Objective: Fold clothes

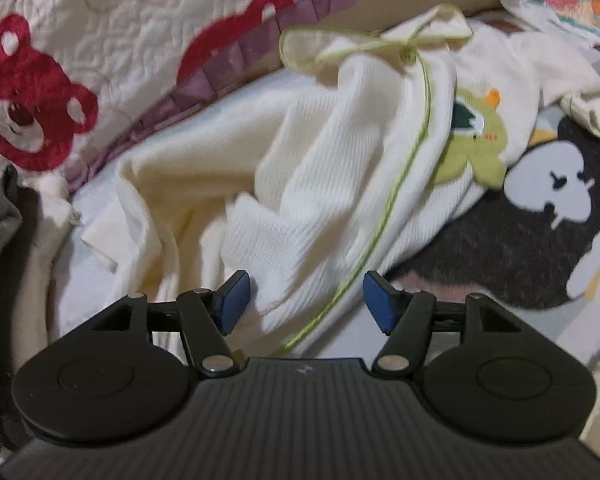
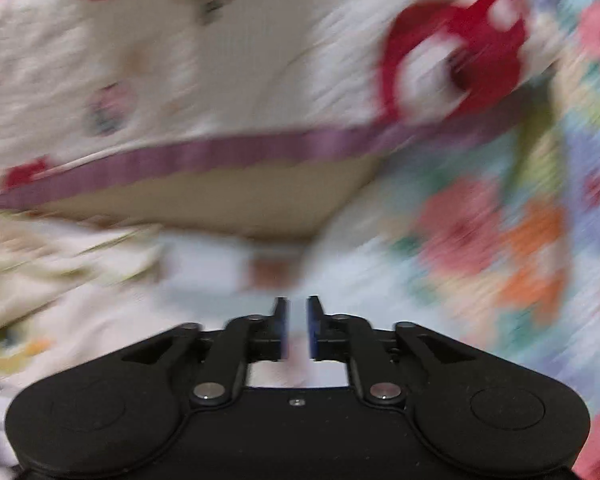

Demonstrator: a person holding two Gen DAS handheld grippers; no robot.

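Your left gripper (image 1: 306, 300) has its jaws spread wide, blue pads angled outward, and nothing is pinched between them. The cream garment (image 1: 332, 152) lies crumpled in the middle of the left wrist view, a soft waffle-ribbed knit piped with thin lime-green trim (image 1: 410, 168); one lower fold of it sits in the gap between your pads, just beside the left pad, though you cannot tell whether it touches. On the garment's right side is a green animal patch (image 1: 476, 148) with an orange tuft, and a floppy green-edged flap rises toward the top centre. No writing can be read on it.

At upper left is a quilted white bedspread (image 1: 112, 36) with red bear appliqués and a pleated mauve border. At right, under the garment, lies a dark fuzzy rug (image 1: 512, 240) with a pale cartoon figure. Grey and brown fabric (image 1: 4, 220) bunches at the left edge.

Your right gripper (image 2: 298, 326) shows its jaws nearly together with a narrow slit of daylight between the blue pads, holding nothing. Its view is heavily blurred: the bedspread (image 2: 204, 64) fills the top, a floral fabric (image 2: 500, 232) in pink, orange and pale blue fills the right, and the cream garment (image 2: 40, 276) smears across the lower left, well clear of those jaws
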